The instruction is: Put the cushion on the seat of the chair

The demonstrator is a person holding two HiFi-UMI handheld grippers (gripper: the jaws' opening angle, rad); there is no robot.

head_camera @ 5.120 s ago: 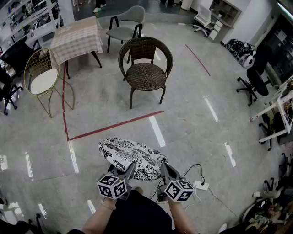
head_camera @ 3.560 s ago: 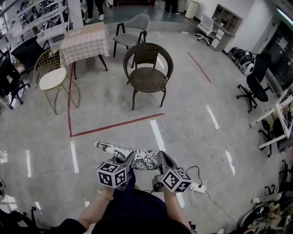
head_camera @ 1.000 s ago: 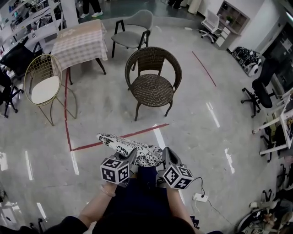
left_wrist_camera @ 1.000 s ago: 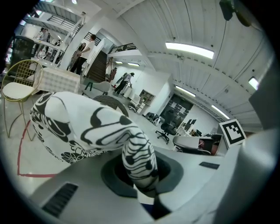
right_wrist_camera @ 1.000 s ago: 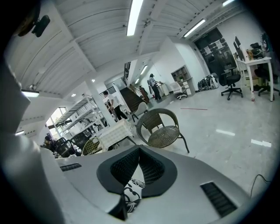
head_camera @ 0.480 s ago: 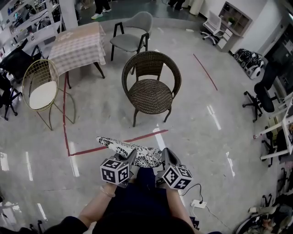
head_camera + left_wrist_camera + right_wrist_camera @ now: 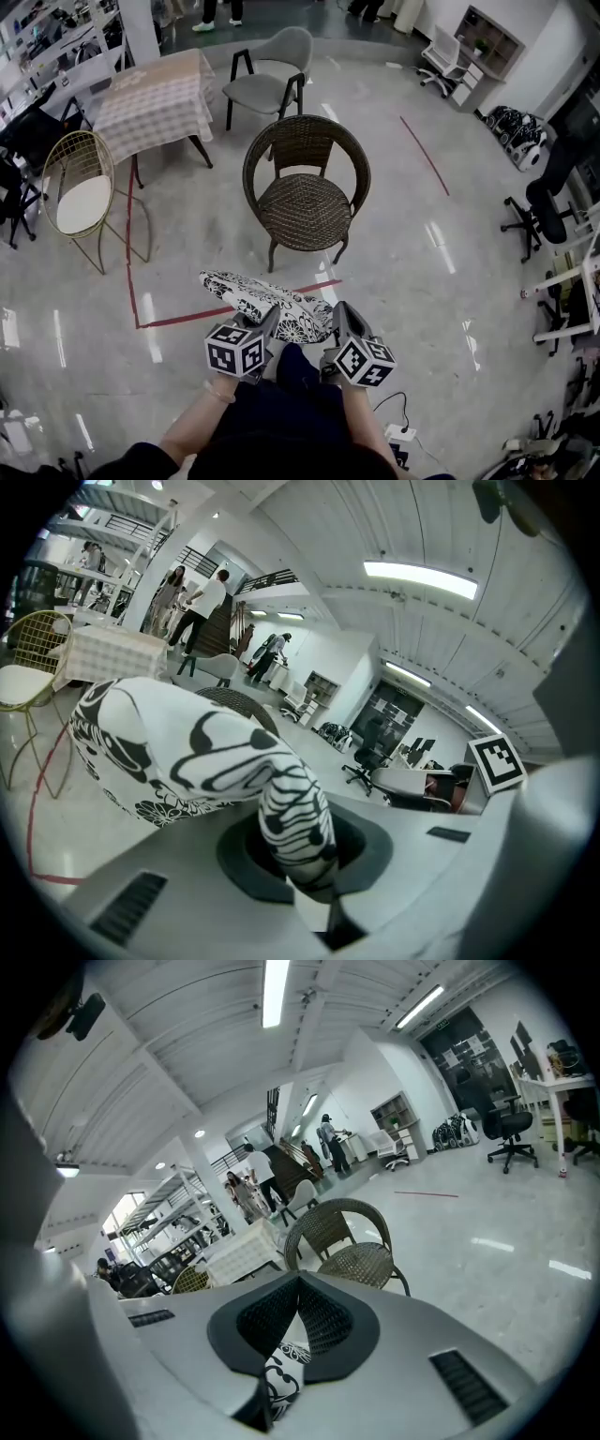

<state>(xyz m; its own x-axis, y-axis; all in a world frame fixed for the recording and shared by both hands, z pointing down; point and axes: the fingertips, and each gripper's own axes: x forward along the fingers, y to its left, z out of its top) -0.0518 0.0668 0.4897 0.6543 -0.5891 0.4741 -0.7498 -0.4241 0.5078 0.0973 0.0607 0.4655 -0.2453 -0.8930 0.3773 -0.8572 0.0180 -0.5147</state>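
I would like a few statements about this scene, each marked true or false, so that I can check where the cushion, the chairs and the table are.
1. The left gripper and the right gripper are both shut on the cushion. True.
2. The cushion lies on the seat of the wicker chair. False: the seat is bare, and the cushion is held in the air in front of the chair.
3. The gold wire chair has a white seat. True.
4. The table has a bare wooden top. False: a checked cloth covers it.
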